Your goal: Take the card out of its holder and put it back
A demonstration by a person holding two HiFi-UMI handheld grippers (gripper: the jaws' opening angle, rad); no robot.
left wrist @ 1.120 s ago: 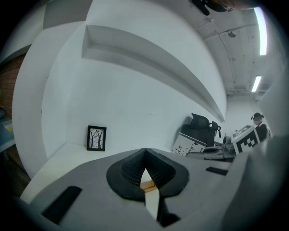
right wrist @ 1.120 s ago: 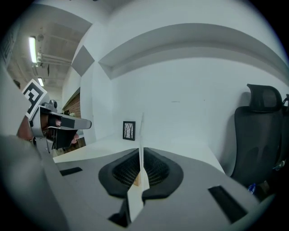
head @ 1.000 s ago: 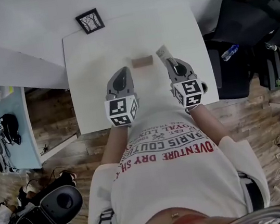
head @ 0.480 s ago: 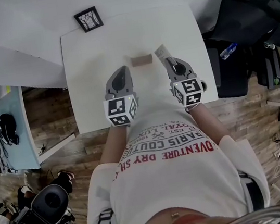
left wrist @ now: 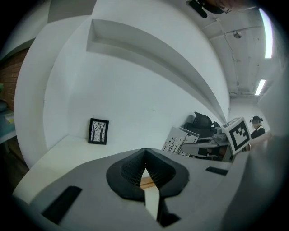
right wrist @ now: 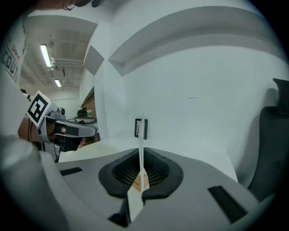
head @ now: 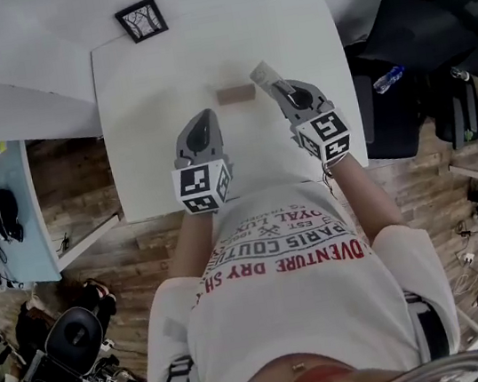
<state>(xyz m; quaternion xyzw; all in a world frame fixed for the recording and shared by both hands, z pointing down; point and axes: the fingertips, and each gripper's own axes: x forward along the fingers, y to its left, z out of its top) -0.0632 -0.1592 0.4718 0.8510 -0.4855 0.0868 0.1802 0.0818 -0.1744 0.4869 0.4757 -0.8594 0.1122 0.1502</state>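
White and thin, a rectangular card with a small dark printed pattern (head: 261,74) is pinched between the fingers of the right gripper (right wrist: 140,155). In the right gripper view the card is seen edge-on and stands upright. Its free part reaches forward, out beyond the fingertips. The fingers of the left gripper (left wrist: 144,155) are pressed together at their tips and nothing is between them.

The card is out of its holder and in the air above the white table (head: 150,83). The small light-brown wooden block holder (head: 235,94) lies on the table between the two grippers, a little ahead of both. No card is standing in it.

The coming move seems to depend on one relation. In the head view the holder is just to the left of the card's free end, and its long axis runs across the table, from left to right. The two grippers are at about the same distance from the holder, but only the right one carries the card, so the return is probably its work. The card points away and somewhat to the left, so it does not seem lined up with the holder's length. The slot itself is too small to make out.
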